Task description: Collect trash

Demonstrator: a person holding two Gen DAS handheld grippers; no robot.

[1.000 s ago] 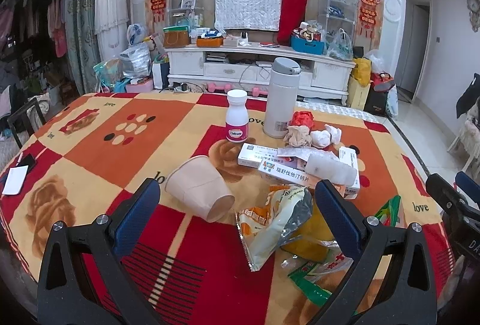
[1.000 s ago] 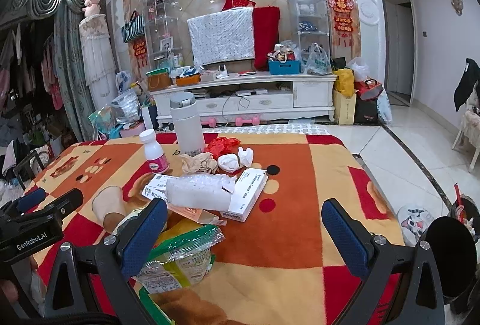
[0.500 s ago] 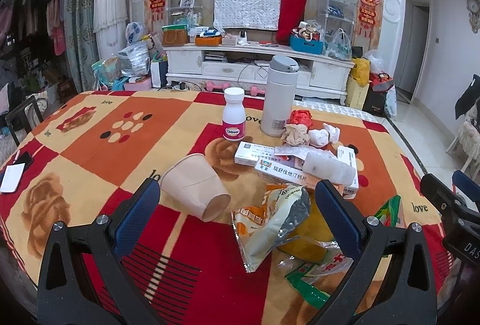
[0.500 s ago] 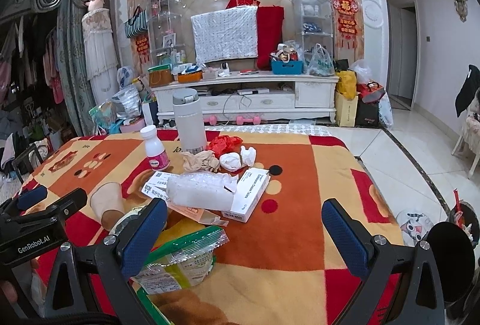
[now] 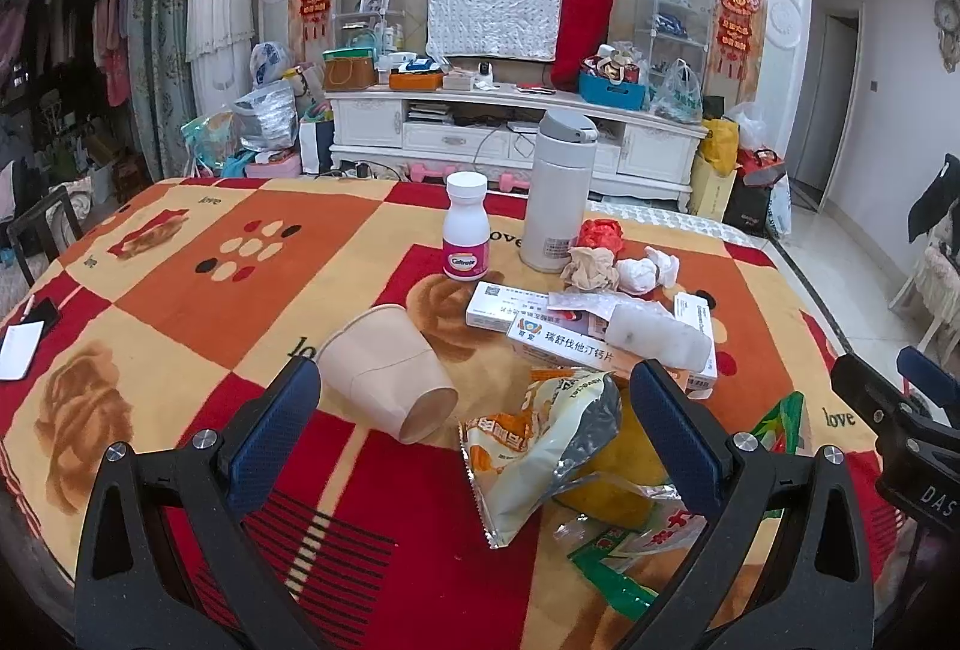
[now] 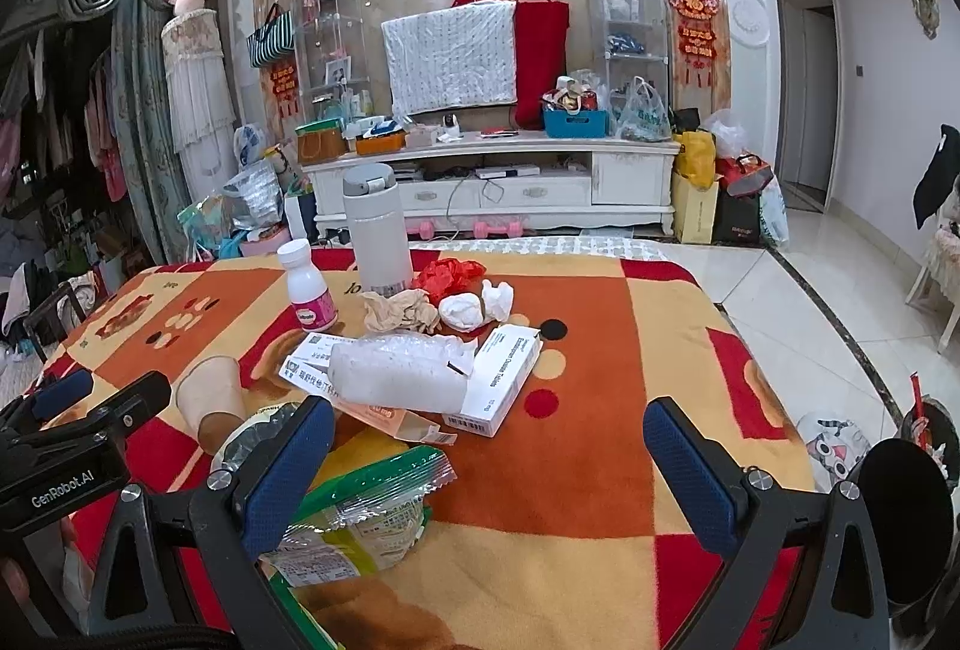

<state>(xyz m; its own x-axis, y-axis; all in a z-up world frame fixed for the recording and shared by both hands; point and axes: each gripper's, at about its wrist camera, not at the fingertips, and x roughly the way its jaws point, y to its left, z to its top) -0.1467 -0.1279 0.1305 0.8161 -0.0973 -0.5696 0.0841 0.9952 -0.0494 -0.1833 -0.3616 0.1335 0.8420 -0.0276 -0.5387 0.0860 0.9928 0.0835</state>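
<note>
Trash lies on the blanket-covered table [image 5: 180, 290]. A tipped paper cup [image 5: 384, 374] lies between my left gripper's [image 5: 474, 410] open fingers, just ahead of them. A white snack wrapper [image 5: 540, 440], a green wrapper [image 6: 360, 506], medicine boxes [image 5: 558, 338], a bubble-wrap roll [image 6: 396, 374], crumpled tissues [image 5: 648, 272], brown paper [image 6: 396, 311] and red plastic [image 6: 447, 272] lie further right. My right gripper [image 6: 489, 464] is open and empty above the table's near right part.
A white thermos [image 5: 558, 194] and a pill bottle [image 5: 465, 236] stand at the far side of the trash. A phone and a card [image 5: 24, 344] lie at the left edge. A dark bin [image 6: 900, 524] stands on the floor at the right.
Both grippers have drifted slightly; the left one has come a little closer to the paper cup. Nothing on the table has moved.
</note>
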